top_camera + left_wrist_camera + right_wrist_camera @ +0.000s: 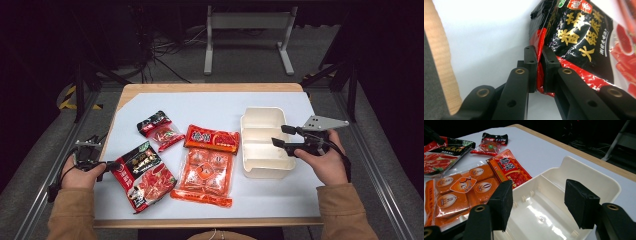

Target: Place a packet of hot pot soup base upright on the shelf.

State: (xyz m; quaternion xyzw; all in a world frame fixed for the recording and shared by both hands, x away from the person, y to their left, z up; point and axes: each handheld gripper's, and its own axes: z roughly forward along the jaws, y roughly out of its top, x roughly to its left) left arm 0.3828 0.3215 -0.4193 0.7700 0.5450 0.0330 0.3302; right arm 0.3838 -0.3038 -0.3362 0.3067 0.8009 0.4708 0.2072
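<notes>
My left gripper (112,165) (539,70) is shut on the red corner edge of a large black-and-red food packet (145,175) (579,37) that lies on the white tabletop at the front left. The packet's edge is pinched flat between the two pads. At the right, my right gripper (280,135) (539,202) stands open over the right side of a white divided tray (262,116) (596,176), with nothing between its jaws. The tray's compartments hold nothing.
A small black-and-red packet (160,129) (490,145) lies behind the held one. An orange-red packet (212,139) (509,171) and a clear bag of several orange blocks (204,175) (459,192) lie mid-table, left of the tray. A grey metal stand (247,22) is on the floor beyond the table.
</notes>
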